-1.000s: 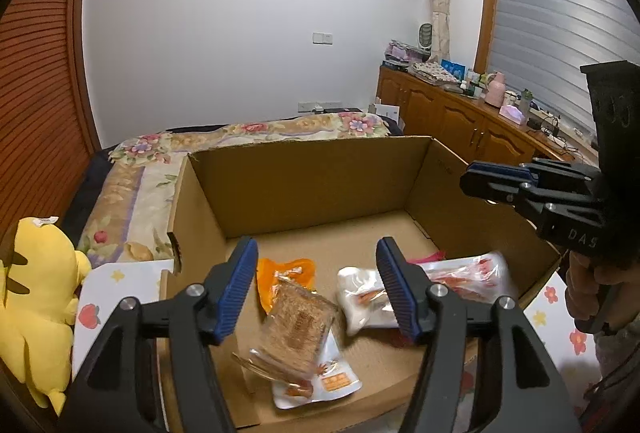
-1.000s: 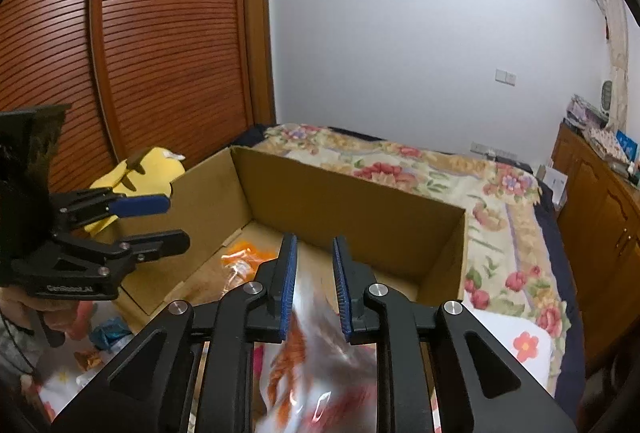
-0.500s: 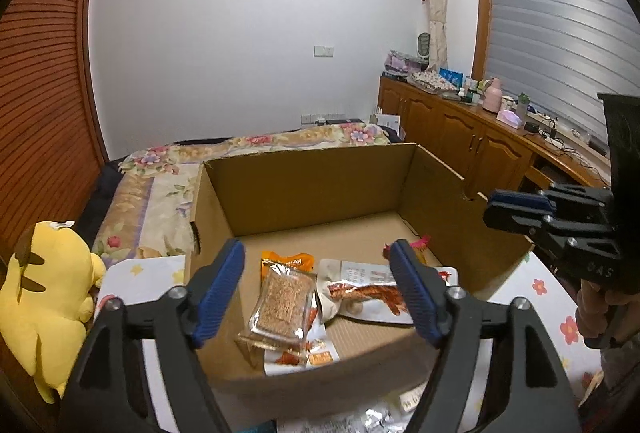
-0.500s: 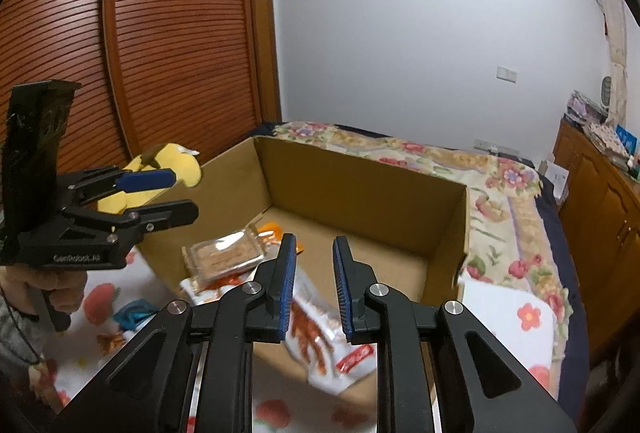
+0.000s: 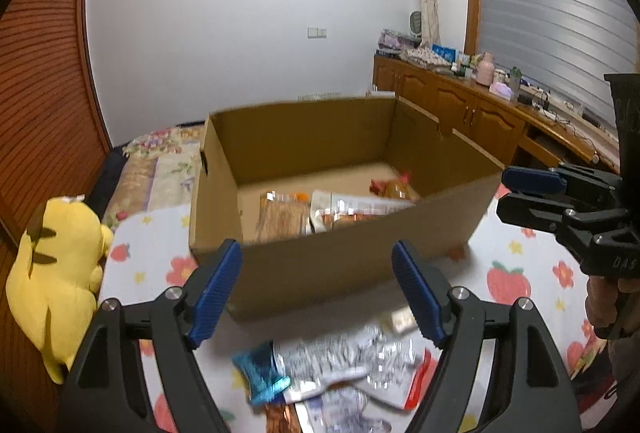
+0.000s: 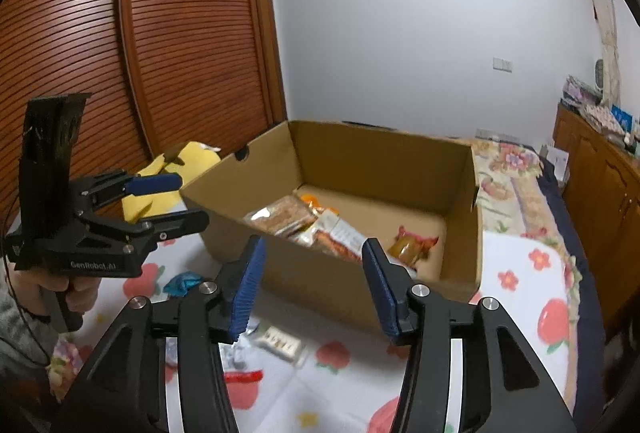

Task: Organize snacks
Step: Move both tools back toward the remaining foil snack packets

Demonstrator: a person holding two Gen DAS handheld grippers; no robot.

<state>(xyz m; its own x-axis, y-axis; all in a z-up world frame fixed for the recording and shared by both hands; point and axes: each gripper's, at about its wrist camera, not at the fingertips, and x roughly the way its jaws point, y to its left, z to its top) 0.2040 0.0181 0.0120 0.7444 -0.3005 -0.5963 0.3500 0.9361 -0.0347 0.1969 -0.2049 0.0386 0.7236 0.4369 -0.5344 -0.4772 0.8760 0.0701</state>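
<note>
An open cardboard box [image 5: 300, 141] [image 6: 380, 161] stands on a strawberry-print cloth. Inside it lie a biscuit packet [image 5: 282, 219] [image 6: 284, 215], a red-and-white packet [image 5: 352, 209] [image 6: 336, 237] and a small orange-brown packet [image 5: 394, 189] [image 6: 410, 247]. My left gripper [image 5: 316, 291] [image 6: 168, 201] hangs in front of the box's near wall, its jaws opening with nothing between them. My right gripper [image 6: 316, 287] [image 5: 532, 193] is beside it on the right, jaws also opening and empty. Loose silver wrappers [image 5: 352, 357] and a blue wrapper [image 5: 260, 373] [image 6: 182, 283] lie on the cloth below the grippers.
A yellow plush toy [image 5: 60, 273] [image 6: 188, 157] sits left of the box. A small white packet [image 6: 280, 343] lies on the cloth [image 5: 508, 285]. Behind the box is a floral bed cover [image 6: 508, 169]. Wooden cabinets [image 5: 460, 109] line the right wall and slatted doors [image 6: 160, 53] the left.
Both grippers drew back from inside the box to its front. The right gripper let go of the red-and-white packet, which now lies in the box. The left jaws spread wider.
</note>
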